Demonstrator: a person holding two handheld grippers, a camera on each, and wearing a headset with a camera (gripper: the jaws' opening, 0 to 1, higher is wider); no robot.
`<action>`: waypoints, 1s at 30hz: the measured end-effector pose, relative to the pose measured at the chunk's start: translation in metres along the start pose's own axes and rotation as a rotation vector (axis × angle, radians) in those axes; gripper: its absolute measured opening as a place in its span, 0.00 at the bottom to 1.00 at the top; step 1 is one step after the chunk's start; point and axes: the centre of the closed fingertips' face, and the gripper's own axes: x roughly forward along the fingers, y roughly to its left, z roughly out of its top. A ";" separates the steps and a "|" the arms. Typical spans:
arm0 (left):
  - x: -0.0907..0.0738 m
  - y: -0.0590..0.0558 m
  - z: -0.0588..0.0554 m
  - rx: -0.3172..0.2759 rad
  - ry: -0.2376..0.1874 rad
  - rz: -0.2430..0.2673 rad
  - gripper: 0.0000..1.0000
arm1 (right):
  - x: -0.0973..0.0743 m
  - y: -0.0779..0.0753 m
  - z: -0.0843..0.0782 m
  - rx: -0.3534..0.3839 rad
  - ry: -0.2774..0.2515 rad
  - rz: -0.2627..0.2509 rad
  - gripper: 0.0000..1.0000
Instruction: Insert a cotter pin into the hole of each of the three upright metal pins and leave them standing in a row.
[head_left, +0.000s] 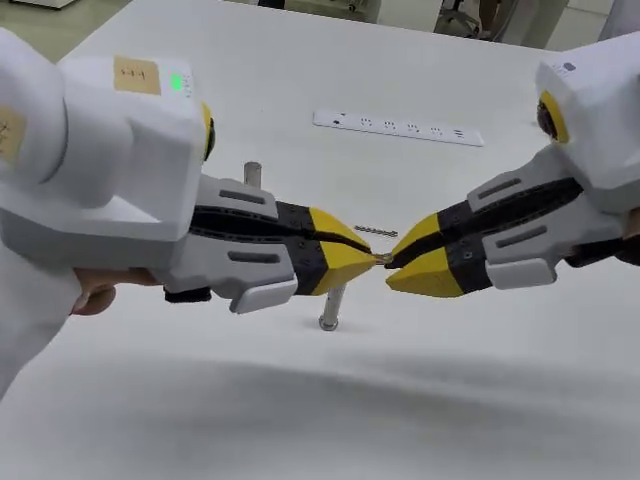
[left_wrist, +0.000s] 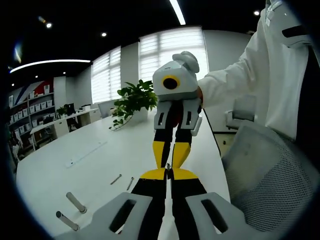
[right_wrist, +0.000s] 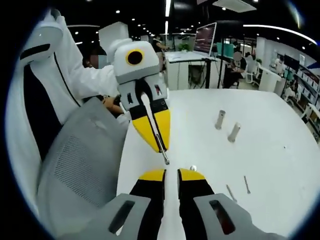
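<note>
Two tools face tip to tip above the tabletop (head_left: 200, 400); our left tool (head_left: 372, 258) clenches a cotter pin (right_wrist: 165, 156), our right tool (head_left: 392, 266) stands slightly parted, and an upright metal pin (head_left: 331, 303) shows below them.

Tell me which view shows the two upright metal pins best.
The right gripper view: both metal pins stand unobstructed on the white table. In the head view the left hand-held gripper covers part of each. In the left gripper view they sit small near the lower left edge.
</note>
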 end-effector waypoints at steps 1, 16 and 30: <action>0.000 0.000 0.000 0.002 0.001 -0.001 0.00 | 0.000 0.003 0.001 0.004 -0.002 0.016 0.04; 0.003 -0.011 -0.009 0.040 0.038 -0.051 0.00 | 0.008 0.021 -0.001 -0.007 0.028 0.101 0.00; 0.004 -0.019 -0.010 -0.073 0.034 -0.075 0.00 | 0.006 0.026 -0.002 0.004 0.030 0.126 0.00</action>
